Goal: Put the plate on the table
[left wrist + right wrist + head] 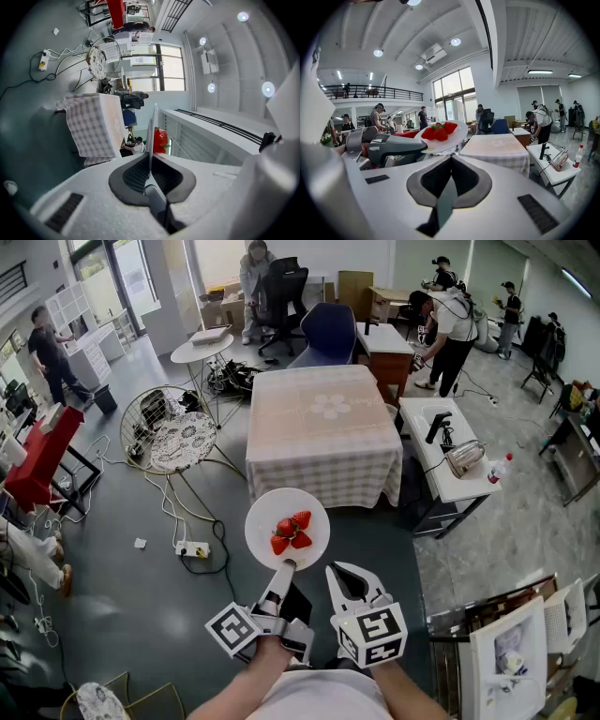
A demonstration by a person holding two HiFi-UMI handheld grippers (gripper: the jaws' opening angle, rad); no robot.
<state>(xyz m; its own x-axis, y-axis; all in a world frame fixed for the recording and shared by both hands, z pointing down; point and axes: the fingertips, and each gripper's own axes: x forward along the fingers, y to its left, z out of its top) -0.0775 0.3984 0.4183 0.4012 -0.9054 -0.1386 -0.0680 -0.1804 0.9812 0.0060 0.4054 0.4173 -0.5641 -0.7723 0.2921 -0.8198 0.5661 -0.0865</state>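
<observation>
No legible text, label, brand, number or sign found in any view. Only black-and-white square patterns seen on left marker cube (234, 628) and right marker cube (375, 634), near; not readable as characters.

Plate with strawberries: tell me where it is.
Head view, centre: the plate is held by its near rim in the left hand-held gripper, above the floor, short of the checked-cloth table.

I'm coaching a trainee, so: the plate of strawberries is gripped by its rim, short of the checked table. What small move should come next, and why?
Probably ease the plate forward, kept level, toward the checked table. The left tongs pinch its near rim, it hangs over the floor short of the table's edge, and the strawberries lie loose on it.
</observation>
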